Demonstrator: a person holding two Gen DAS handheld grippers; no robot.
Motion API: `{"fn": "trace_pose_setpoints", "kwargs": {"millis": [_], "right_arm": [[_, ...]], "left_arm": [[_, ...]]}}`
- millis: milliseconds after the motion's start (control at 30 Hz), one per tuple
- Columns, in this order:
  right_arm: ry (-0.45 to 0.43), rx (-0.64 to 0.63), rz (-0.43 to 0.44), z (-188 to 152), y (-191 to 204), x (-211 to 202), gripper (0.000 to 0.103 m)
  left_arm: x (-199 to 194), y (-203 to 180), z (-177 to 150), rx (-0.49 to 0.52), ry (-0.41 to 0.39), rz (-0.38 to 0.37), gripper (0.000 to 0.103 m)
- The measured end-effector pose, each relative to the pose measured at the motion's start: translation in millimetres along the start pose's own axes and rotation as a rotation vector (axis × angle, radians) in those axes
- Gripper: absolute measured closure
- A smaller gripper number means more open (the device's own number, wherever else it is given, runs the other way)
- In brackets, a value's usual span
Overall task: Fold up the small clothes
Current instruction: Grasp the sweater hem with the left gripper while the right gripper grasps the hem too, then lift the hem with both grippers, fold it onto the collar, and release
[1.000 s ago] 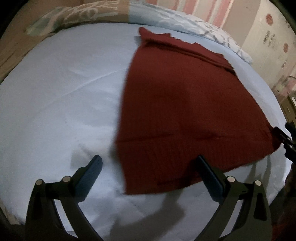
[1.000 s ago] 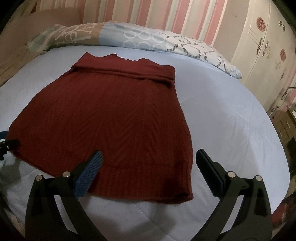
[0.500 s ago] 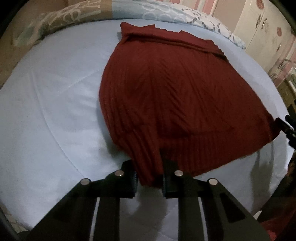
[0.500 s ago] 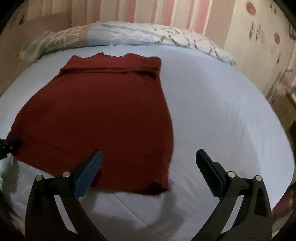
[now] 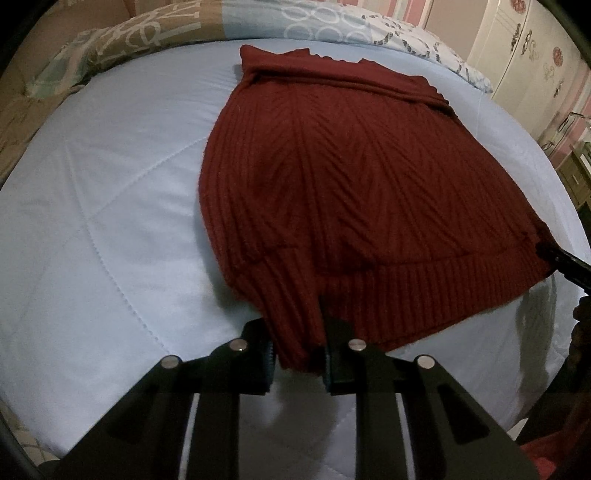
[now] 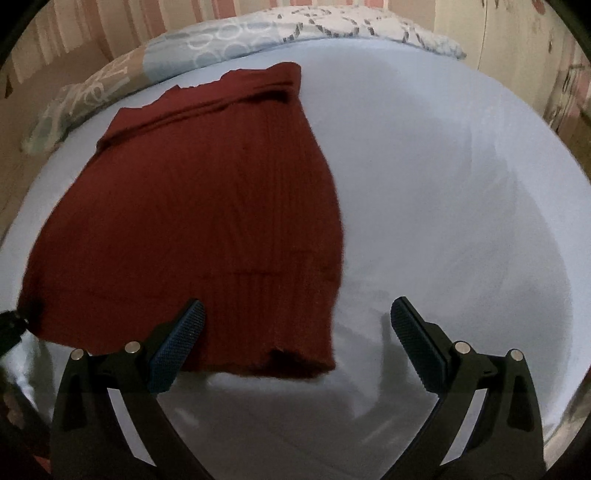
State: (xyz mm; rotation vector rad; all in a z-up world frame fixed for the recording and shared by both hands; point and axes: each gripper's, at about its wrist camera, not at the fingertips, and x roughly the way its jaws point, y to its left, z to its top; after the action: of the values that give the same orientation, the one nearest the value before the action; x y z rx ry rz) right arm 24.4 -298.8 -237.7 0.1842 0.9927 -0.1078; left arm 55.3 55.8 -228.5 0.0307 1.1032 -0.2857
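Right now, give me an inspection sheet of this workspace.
Surface: pale blue quilt, quilted seams, on a bed.
Job's things: dark red knit garment lying flat, top edge folded over.
Clutter: nothing seen.
Grippers: left gripper shut on the garment's near hem corner; right gripper open over the other hem corner, not pinching.
Cables: nothing seen.
Surroundings: patterned pillows, striped wall, cream wardrobe.
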Motion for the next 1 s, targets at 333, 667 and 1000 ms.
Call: {"fn": "trace_pose_setpoints", "kwargs": {"millis": [333,667,1000], "right_arm": [[0.06,-0.014,0.073,-0.5,11.3,11.5,0.061],[0.013,-0.033,0.111,-0.1,8.8,-3.3,0.088],[-0.031,-0.064,0.104,0.8,11.8,-12.5,0.088]], "left_arm": [[0.7,-2.6,1.8,-0.003,0.004,0.009,0.083],[-5.8,-6.2,0.1,0.003,-0.028,0.055,0.088],[-10.3,-3.6,-1.8,-0.018,-0.075,0.048,0.089]]}}
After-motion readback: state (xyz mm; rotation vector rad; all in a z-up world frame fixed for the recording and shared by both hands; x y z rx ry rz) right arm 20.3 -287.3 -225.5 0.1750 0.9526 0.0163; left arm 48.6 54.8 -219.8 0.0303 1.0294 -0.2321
